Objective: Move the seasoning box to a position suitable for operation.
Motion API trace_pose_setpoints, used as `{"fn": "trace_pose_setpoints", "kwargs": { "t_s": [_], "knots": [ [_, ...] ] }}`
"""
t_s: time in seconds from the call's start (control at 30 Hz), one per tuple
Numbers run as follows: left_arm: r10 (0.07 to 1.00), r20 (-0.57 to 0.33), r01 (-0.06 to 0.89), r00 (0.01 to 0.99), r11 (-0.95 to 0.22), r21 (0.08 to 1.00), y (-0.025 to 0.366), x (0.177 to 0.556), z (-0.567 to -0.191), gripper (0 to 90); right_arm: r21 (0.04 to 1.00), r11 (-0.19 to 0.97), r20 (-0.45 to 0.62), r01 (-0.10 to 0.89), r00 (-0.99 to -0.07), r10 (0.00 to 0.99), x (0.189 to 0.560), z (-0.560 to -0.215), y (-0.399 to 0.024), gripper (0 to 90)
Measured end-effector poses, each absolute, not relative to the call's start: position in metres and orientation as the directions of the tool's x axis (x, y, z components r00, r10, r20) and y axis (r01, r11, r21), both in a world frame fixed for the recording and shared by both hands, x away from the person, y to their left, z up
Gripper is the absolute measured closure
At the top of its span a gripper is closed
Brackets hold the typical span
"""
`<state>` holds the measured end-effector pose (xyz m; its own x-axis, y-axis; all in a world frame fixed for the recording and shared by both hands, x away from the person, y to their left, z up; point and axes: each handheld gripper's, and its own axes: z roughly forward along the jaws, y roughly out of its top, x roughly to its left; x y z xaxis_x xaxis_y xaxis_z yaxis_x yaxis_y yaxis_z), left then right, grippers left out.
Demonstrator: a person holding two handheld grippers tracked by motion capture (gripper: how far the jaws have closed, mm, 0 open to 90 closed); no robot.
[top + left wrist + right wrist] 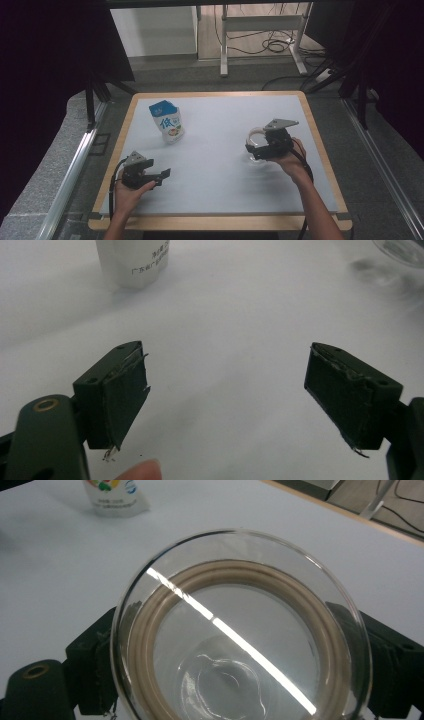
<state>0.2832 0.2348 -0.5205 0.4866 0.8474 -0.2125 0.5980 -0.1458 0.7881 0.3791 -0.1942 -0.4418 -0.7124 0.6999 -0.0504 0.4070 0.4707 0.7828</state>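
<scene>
From the high view, a pouch (167,121) stood upright on the white table (215,165), toward its far left. The left gripper (164,176) lay low near the front left, well apart from the pouch. The right gripper (253,148) held a glass (256,145) at the right side.

In the left gripper view, the jaws stood wide apart with nothing between them — the pouch (133,262) ahead.

In the right gripper view, the jaws pressed both sides of the glass (240,630) — a tan ring inside its rim.
</scene>
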Motion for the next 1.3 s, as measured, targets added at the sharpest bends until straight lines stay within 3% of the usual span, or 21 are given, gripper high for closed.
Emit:
{"fn": "trace_pose_setpoints", "kwargs": {
  "t_s": [0.73, 0.93, 1.17, 1.3],
  "knots": [
    [0.852, -0.212, 0.601, 0.479, -0.142, 0.786, 0.236, 0.282, -0.521, 17.0, 0.738, 0.505, -0.032, 0.448, -0.724, 0.689, 0.359, -0.469, -0.189, 11.1],
    [0.85, -0.205, 0.598, 0.485, -0.151, 0.787, 0.234, 0.283, -0.52, 17.0, 0.747, 0.452, 0.008, 0.488, -0.686, 0.728, 0.359, -0.469, -0.19, 2.0],
    [0.852, -0.197, 0.595, 0.485, -0.156, 0.788, 0.232, 0.282, -0.52, 17.0, 0.834, 0.361, 0.018, 0.418, -0.674, 0.738, 0.342, -0.447, -0.197, 1.9],
    [0.855, -0.199, 0.592, 0.48, -0.148, 0.792, 0.233, 0.28, -0.519, 17.0, 0.868, 0.351, -0.003, 0.352, -0.702, 0.712, 0.331, -0.436, -0.206, 11.9]
  ]
}}
